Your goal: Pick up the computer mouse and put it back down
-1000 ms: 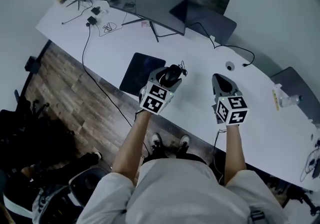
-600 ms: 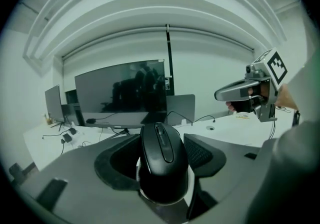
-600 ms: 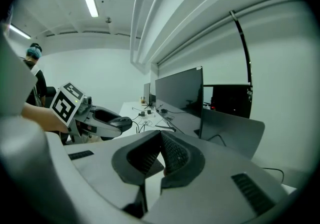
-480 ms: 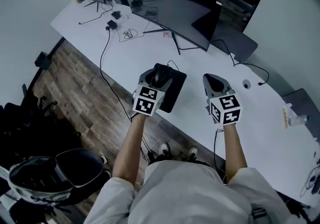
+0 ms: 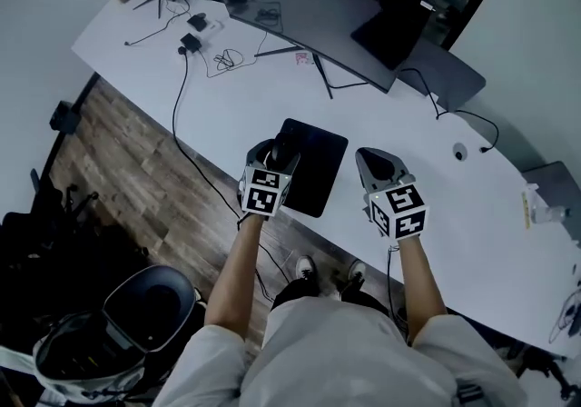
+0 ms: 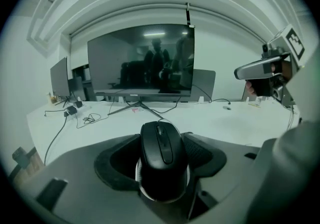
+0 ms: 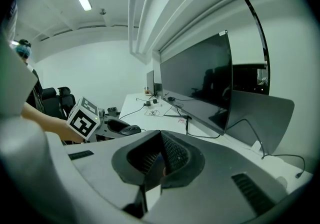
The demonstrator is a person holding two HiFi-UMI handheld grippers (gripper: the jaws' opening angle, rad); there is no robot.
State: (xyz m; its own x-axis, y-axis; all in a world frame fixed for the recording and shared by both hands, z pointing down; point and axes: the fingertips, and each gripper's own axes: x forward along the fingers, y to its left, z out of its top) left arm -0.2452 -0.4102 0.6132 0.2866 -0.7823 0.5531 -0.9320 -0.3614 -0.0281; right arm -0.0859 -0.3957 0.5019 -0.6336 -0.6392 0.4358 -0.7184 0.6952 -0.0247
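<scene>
Centrally, the left hand-held gripper (image 5: 280,153) clamps a black plastic computer mouse (image 6: 161,153) at the left edge of a black rectangular mouse pad (image 5: 320,169) on the white surface (image 5: 227,105); the right hand-held gripper (image 5: 370,160), jaws together and empty, hovers beside the pad.

Computer mouse (image 6: 161,150): glossy black, with a pale silvery band round its base.
Left tongs (image 5: 275,156) and right tongs (image 5: 372,160): mid-grey shells with black pads that show a fine ribbed pattern.
Marker cubes (image 5: 262,193): white faces, each with a bold black pattern of squares.
Mouse pad (image 5: 313,164): plain black.
Worktop (image 5: 227,105): white, no pattern.
Monitor (image 5: 309,5): dark screen with a black frame.
Cable (image 5: 174,110): black against the white.
Floor (image 5: 118,169): brown wood planks with a streaky grain.
Person's clothing (image 5: 345,351): light grey.
</scene>
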